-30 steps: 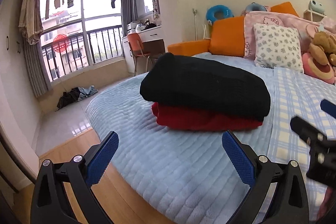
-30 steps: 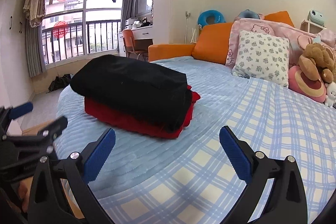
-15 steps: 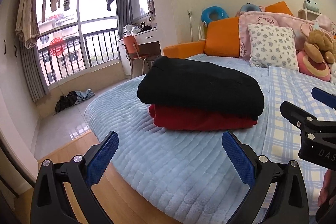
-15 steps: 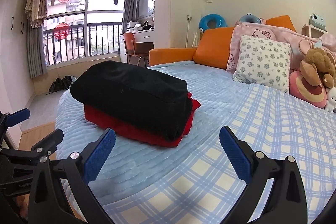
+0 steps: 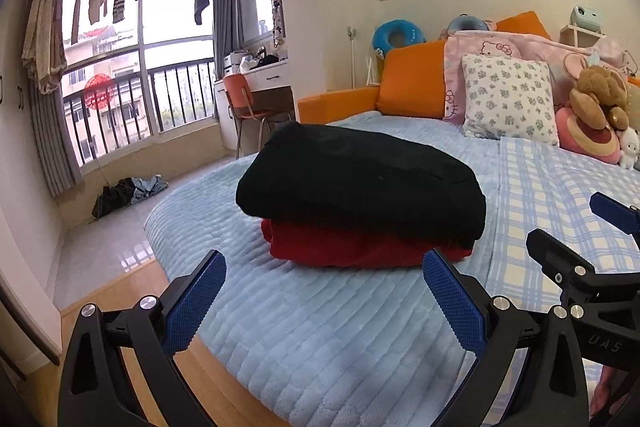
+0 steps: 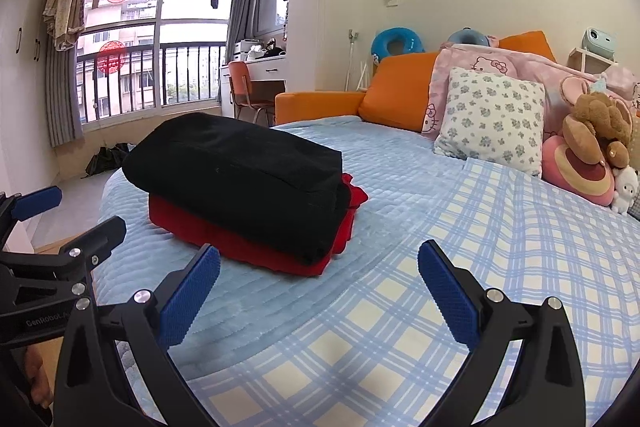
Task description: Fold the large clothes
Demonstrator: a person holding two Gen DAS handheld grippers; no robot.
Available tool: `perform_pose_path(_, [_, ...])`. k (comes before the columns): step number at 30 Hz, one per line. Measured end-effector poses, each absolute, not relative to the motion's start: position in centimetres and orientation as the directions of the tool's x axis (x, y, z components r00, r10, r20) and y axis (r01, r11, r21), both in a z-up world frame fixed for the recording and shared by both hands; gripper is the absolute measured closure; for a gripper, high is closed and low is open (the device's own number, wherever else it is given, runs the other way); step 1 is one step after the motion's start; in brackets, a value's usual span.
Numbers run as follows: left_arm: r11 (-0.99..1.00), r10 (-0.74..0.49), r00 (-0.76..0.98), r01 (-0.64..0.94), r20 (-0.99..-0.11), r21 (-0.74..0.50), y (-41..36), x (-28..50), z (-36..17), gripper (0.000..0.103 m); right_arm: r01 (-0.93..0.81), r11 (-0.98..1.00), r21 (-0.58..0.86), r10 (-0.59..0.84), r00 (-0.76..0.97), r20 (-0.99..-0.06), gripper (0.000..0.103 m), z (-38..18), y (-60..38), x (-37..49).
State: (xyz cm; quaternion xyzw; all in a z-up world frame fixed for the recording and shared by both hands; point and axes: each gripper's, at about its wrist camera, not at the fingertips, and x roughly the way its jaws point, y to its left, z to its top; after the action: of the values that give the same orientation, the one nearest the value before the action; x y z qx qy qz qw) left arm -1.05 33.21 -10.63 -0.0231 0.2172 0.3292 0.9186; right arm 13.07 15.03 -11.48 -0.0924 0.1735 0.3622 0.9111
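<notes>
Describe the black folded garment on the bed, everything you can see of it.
The black garment is folded into a thick, roughly rectangular bundle with rounded edges. Its fabric looks soft, matte and finely knitted. It lies flat on top of a folded red garment, which shows below it and sticks out at one end in the right wrist view. The stack sits on the light blue bed cover. Both the left gripper and the right gripper are open and clear of it.
</notes>
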Motion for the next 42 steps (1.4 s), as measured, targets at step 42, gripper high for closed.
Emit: perform_pose_path(42, [0.783, 0.595, 0.694, -0.614, -0.404, 0.098, 32.5, -1.0, -9.4, 0.003, -0.676, 0.736, -0.033, 0.618, 0.691, -0.376, 0.005, -11.6, 14.6, 12.9])
